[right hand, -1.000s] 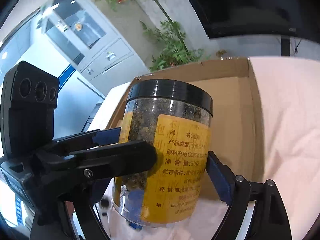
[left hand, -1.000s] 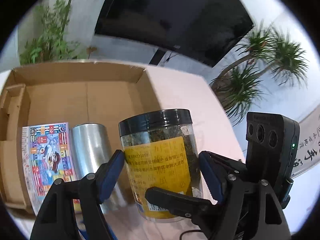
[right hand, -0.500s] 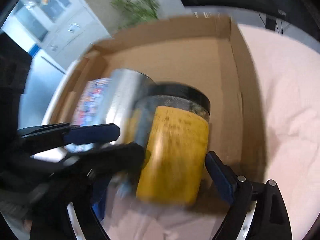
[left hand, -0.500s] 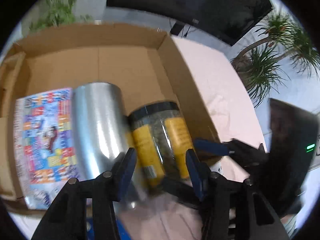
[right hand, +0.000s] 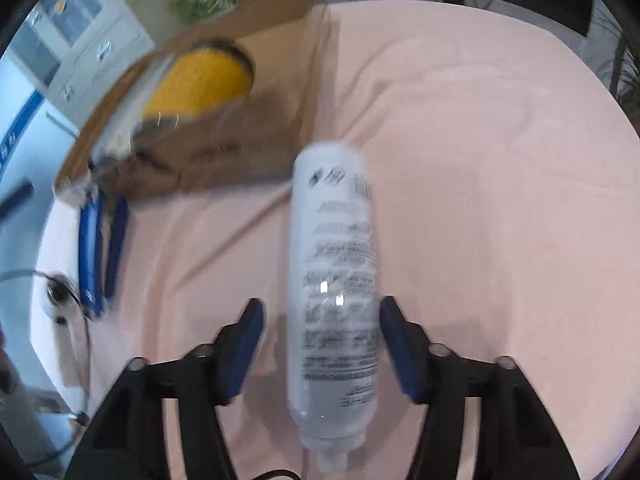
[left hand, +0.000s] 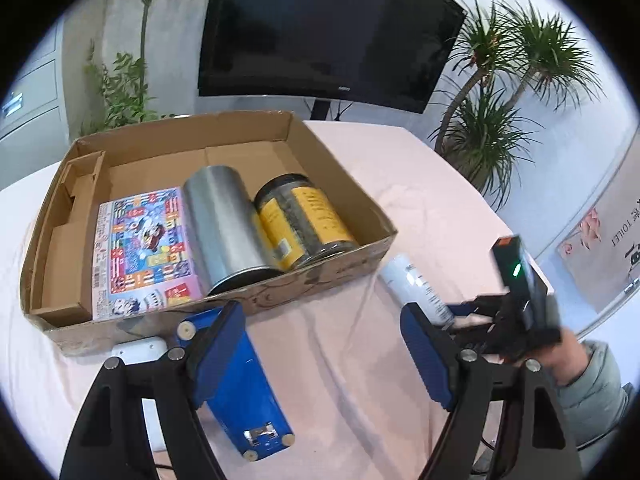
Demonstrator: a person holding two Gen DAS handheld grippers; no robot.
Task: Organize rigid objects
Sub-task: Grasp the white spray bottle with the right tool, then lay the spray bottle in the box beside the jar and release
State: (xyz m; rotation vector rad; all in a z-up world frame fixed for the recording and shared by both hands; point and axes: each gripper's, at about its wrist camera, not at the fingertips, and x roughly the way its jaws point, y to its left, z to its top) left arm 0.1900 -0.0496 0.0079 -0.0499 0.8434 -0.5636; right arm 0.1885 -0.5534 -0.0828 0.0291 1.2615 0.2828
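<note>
Cardboard box (left hand: 340,268) sits at left on the pink cloth (left hand: 360,380), and we note its contents in order: colourful printed carton (left hand: 140,248), silver can (left hand: 224,224), then yellow-labelled jar (left hand: 304,220), all lying flat side by side, can and jar touching. Just outside the box's near wall lie a white block (left hand: 140,350) and a blue bar (left hand: 248,392). Our left gripper (left hand: 324,360) hangs above the cloth, jaws released and just widened, nothing between them. Further right, white bottle (right hand: 334,300) lies on the cloth near the box's corner. Our right gripper (right hand: 320,344) straddles it, jaws just narrowing; left pad clear of it, right pad close, contact unclear
</note>
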